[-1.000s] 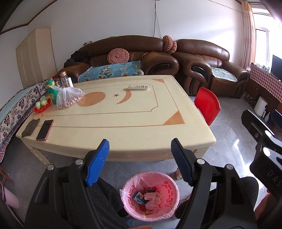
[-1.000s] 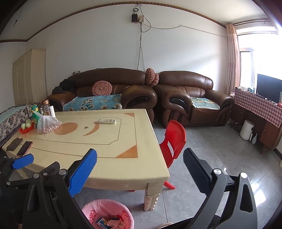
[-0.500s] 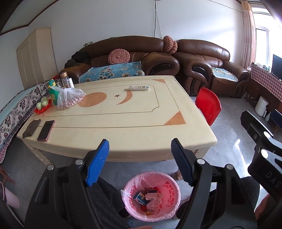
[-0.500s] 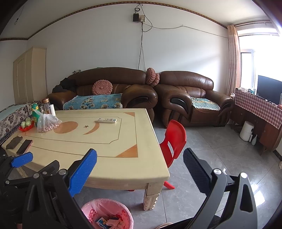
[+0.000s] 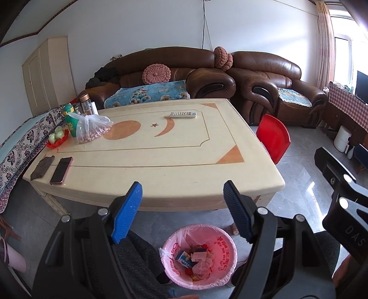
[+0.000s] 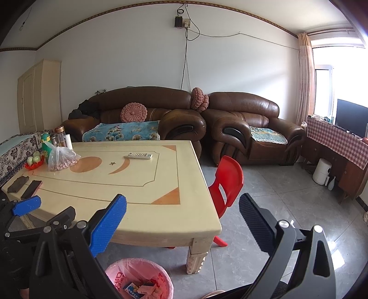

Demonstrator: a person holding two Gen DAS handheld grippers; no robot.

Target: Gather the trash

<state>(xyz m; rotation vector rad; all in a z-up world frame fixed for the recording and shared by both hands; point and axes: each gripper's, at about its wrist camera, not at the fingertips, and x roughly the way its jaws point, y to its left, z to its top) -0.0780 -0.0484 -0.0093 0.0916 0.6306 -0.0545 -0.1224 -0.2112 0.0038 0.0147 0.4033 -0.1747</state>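
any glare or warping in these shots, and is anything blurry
Right wrist view: window blown out white, wall trim bowed by the fisheye. Left wrist view: sheen on the floor tiles, table edges curved. Both sharp; corners vignetted black.

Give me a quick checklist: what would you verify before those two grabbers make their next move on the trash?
1. Left gripper open, nothing held: ok.
2. Right gripper open, nothing held: ok.
3. Pink-lined trash bin on the floor below the table's near edge, room left inside: ok.
4. Trash left on the table: cannot tell; only a phone, remote control and bag of nuts stand out.
5. Grippers apart from each other: ok.
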